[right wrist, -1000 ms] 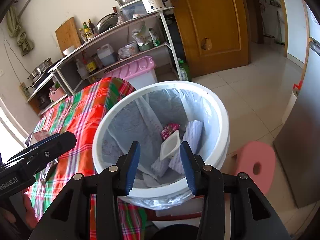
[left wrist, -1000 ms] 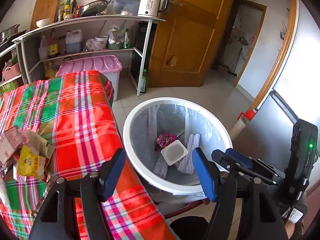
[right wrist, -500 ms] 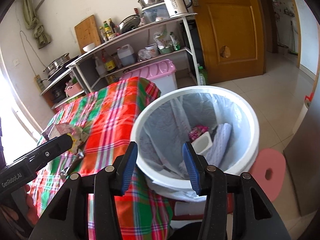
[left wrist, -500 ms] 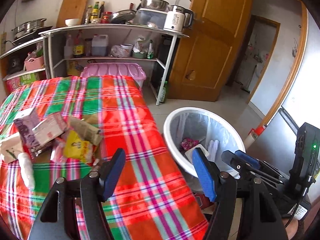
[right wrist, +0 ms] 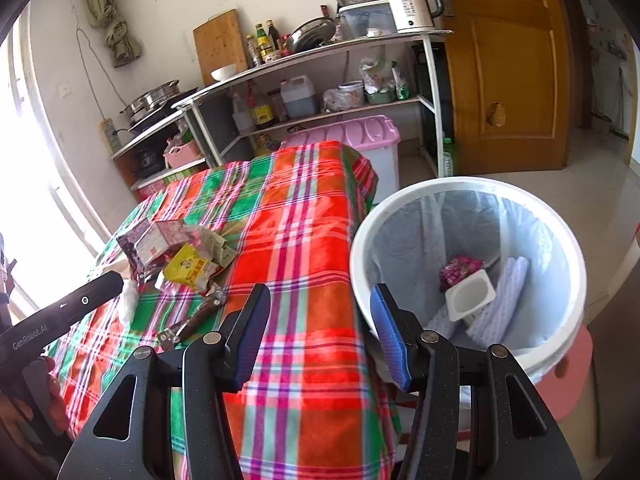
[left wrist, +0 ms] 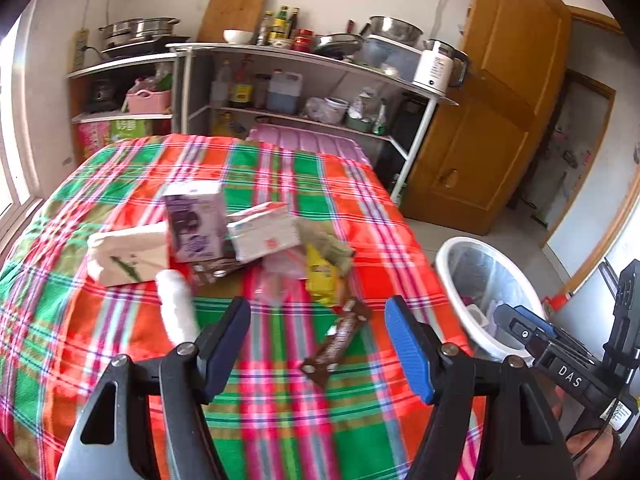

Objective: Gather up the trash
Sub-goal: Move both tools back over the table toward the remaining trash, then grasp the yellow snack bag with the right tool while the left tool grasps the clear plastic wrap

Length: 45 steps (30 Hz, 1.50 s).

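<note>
Heaped near the middle of the checked tablecloth (left wrist: 120,344), the rubbish waits in one loose pile. At its left edge lies a soft white tissue pack (left wrist: 128,254), with a white rolled wad (left wrist: 176,308) just in front of it. Next come a purple carton (left wrist: 196,226) standing upright and a pale flat box (left wrist: 266,232) leaning against it — both look light and easy to pinch by an edge. Right of those sit a yellow packet (left wrist: 322,280) and a crumpled clear wrapper (left wrist: 280,268). Nearest of all is a brown snack wrapper (left wrist: 340,340), lying apart from the heap toward the near edge of the table.

The left gripper (left wrist: 318,344) hangs over the cloth with its jaws spread and nothing between them; the brown wrapper lies on the cloth in line with the gap, so it seems the likely next pick. It is flat and slick, so the pads would need to come down low to catch it.

Farther right, off the table's side, stands the white bin (right wrist: 568,248) with its pale liner. It sits close beside the table, probably so each piece needs only a short carry. Inside it lie a white plastic cup (right wrist: 470,296), a pink wrapper (right wrist: 460,270) and pale padded sheets (right wrist: 506,304).

The right gripper (right wrist: 320,336) points at the gap between table and bin — its jaws are opening and empty.
</note>
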Motion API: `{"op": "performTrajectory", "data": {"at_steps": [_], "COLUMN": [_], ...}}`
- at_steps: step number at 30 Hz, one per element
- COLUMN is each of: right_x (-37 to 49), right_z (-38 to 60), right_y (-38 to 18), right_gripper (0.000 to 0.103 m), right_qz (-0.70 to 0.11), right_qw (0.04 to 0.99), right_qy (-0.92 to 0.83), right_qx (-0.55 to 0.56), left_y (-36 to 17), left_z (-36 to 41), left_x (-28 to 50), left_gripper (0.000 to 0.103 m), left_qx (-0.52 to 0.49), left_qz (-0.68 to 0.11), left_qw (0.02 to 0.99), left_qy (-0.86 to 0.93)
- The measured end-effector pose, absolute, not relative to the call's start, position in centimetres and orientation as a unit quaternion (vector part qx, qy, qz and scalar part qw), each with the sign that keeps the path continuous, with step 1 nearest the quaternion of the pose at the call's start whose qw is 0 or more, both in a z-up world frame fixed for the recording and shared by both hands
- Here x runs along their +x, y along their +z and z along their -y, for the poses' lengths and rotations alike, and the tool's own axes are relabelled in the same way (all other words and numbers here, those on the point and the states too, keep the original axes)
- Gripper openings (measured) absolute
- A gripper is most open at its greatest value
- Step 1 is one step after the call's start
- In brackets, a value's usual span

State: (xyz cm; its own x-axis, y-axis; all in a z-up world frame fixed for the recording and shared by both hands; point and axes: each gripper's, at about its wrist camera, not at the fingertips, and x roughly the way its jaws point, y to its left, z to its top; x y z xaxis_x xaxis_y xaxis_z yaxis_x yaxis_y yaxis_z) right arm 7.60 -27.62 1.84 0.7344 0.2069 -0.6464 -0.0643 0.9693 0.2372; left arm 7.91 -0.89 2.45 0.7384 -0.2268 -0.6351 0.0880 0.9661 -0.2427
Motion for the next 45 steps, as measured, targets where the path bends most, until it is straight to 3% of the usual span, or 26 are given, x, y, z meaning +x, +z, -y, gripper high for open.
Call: {"op": "performTrajectory", "data": {"at_steps": [13, 30, 45], "right_x": [11.2, 15.5, 17.9], "right_z": [20.3, 13.1, 11.9], "right_y": [0.7, -1.6, -3.1], "right_gripper": [0.053, 0.053, 0.053], "right_qz": [-0.386, -0.415, -0.424], "right_qw": [0.908, 0.878, 0.867], "right_qy": [0.153, 0.224, 0.252], "right_qx": [0.049, -0.077, -0.067], "left_y": [0.0, -2.8, -3.9], "left_z": [-5.7, -7.3, -7.4], "left_x": [8.5, 11.3, 13.1], "left_gripper": [0.072, 0.072, 0.072], "left_qx": [-0.122, -0.132, -0.14], "left_qz": [-0.374, -0.413, -0.423], "left_qw": [0.919, 0.901, 0.894], "left_qy": [-0.034, -0.027, -0.032]}}
